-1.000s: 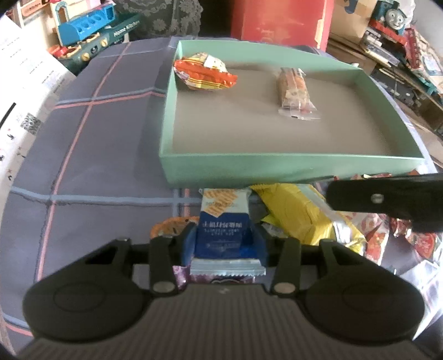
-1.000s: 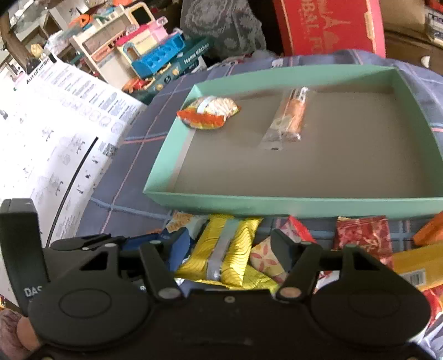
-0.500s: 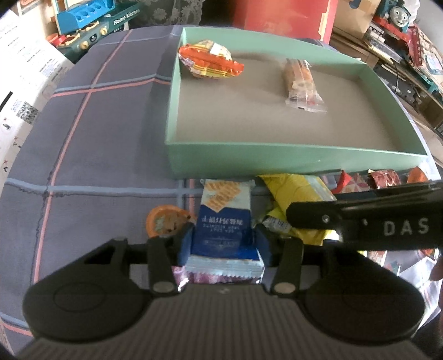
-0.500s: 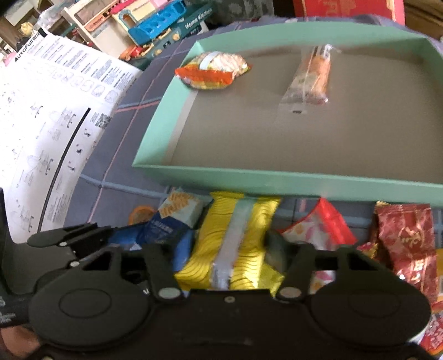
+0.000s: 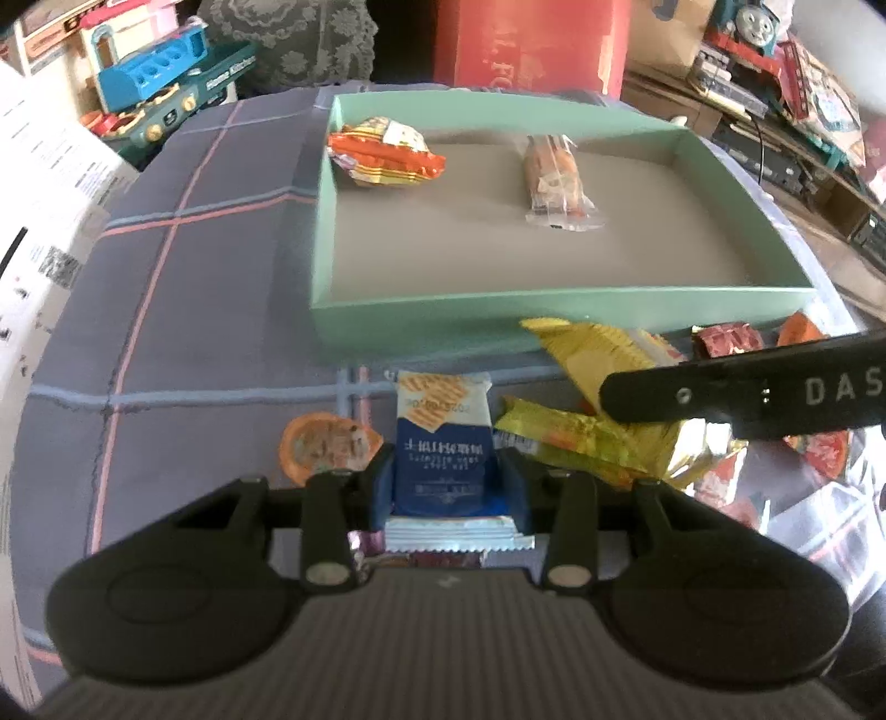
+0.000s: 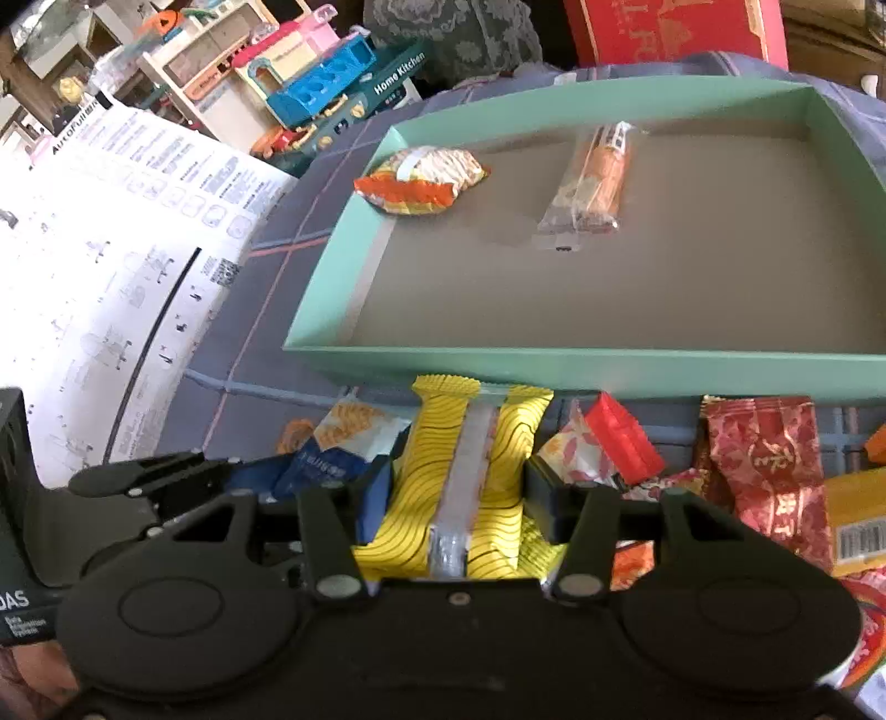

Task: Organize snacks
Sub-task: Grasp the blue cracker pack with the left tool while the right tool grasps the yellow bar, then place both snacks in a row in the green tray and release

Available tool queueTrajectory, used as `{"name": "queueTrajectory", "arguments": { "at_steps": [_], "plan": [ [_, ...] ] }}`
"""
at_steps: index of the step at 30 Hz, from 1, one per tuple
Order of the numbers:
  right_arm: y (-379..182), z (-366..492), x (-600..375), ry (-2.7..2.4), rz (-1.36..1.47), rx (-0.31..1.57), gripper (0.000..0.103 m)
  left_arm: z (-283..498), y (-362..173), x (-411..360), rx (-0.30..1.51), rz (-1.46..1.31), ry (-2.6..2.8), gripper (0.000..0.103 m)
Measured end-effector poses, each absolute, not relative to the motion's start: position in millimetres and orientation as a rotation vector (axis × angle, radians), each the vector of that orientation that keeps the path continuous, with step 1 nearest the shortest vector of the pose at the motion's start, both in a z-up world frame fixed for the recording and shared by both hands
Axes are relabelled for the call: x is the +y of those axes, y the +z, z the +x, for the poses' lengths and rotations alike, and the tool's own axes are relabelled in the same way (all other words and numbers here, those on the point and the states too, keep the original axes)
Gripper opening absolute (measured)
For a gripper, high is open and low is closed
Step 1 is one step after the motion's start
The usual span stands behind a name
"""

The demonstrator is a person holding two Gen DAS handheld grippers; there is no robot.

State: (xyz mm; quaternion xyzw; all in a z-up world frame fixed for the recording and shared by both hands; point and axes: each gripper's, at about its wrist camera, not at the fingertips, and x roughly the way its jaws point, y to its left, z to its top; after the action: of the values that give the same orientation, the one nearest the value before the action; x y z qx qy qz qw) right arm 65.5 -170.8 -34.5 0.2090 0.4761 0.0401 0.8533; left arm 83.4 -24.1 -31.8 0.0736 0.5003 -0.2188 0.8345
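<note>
My left gripper [image 5: 446,482] is shut on a blue and white cracker packet [image 5: 443,443], held just in front of the green box [image 5: 554,315]. My right gripper [image 6: 457,493] is shut on a yellow wavy-striped snack pack [image 6: 470,443], also in front of the green box [image 6: 554,368]. The box holds an orange snack bag [image 5: 385,155] at its far left and a clear-wrapped orange bar [image 5: 554,183] mid-back. The right gripper's body [image 5: 775,387] crosses the left wrist view; the left gripper [image 6: 155,476] shows at the right wrist view's left.
Loose snacks lie in front of the box: a gold packet [image 5: 598,437], a round orange pack [image 5: 326,448], red packets [image 6: 769,465] and an orange box [image 6: 858,520]. A white instruction sheet [image 6: 111,277] lies left. Toy sets [image 6: 332,83] and a red carton [image 5: 526,44] stand behind.
Both grippers have risen slightly with their packets. The right gripper closed in on the yellow pack and took hold of it; the view has pulled back from the box.
</note>
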Motion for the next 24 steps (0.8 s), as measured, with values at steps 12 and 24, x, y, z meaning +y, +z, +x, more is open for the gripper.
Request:
{"name": "queueTrajectory", "arguments": {
  "at_steps": [12, 24],
  "plan": [
    [14.6, 49.9, -187.1, 0.090, 0.422, 0.870, 0.051, 92.0, 23.0, -16.0, 0.947, 0.082, -0.462, 0.040],
    [27.1, 95.7, -255.1, -0.110, 0.358, 0.783, 0.051, 177.9, 32.3, -70.4, 0.882, 0.068, -0.454, 0.040]
  ]
}}
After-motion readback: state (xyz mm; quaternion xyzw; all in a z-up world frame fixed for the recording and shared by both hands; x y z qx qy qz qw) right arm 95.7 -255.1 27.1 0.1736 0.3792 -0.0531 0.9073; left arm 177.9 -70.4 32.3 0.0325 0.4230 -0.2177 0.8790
